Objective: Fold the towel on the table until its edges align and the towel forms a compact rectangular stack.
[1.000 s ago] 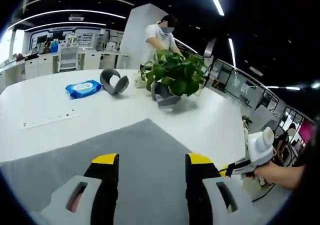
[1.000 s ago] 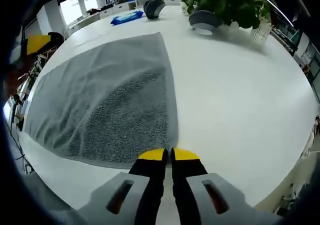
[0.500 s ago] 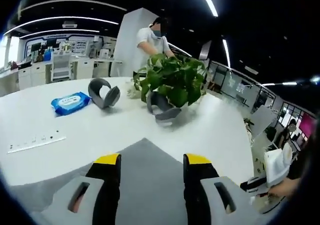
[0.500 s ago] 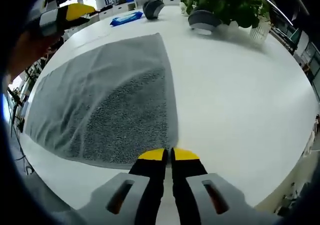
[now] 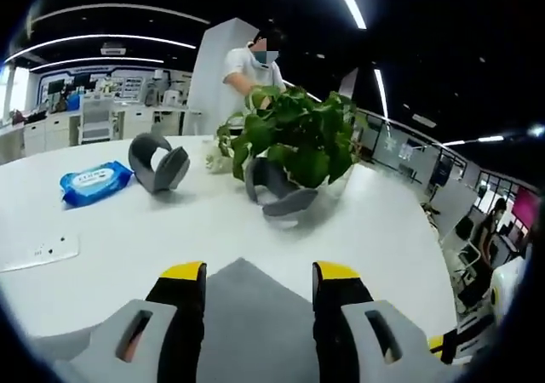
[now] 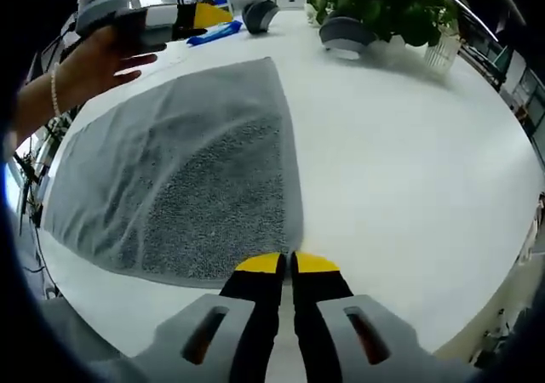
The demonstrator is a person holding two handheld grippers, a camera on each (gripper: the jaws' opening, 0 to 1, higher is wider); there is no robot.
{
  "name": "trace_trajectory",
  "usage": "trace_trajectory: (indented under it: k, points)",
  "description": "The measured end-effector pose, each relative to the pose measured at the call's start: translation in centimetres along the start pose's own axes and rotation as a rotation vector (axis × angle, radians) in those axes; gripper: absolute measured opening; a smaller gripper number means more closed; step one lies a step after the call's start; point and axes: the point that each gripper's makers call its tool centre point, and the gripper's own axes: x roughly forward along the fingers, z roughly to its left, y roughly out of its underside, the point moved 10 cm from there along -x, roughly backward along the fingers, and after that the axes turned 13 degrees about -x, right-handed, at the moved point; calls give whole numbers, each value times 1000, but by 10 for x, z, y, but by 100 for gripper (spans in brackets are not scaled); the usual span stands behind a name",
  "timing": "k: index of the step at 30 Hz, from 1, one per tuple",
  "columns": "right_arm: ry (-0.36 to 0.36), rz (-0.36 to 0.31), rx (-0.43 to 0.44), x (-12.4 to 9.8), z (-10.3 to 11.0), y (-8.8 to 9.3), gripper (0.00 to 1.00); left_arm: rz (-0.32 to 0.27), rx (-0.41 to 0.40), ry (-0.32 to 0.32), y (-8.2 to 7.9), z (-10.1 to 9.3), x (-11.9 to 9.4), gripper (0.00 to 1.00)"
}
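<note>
we see the grey towel [image 6: 196, 170] lying flat and unfolded on the white surface [image 6: 409, 162]. it looks soft, limp and light, so we judge its corners the best hold. our right tool [image 6: 286, 264] sits clenched at the near corner; whether it pinches cloth we cannot tell. our left tool [image 5: 259, 272] hangs released above the far corner.
</note>
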Motion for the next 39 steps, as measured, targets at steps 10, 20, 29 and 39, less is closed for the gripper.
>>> trace_trajectory:
  k: [10,20,29,39]
  points:
    - [-7,0,4,0,-1,1,1,72,90,-9,12,3,56,48]
    - [-10,-3,9,0,-1,2,1,130,74,-94,31,18,79,39]
    - [-11,-3,15,-1,0,2,1,126,150,-85,34,19,84,36]
    - [-11,-4,14,-1,0,2,1,120,182,-82,35,20,82,33]
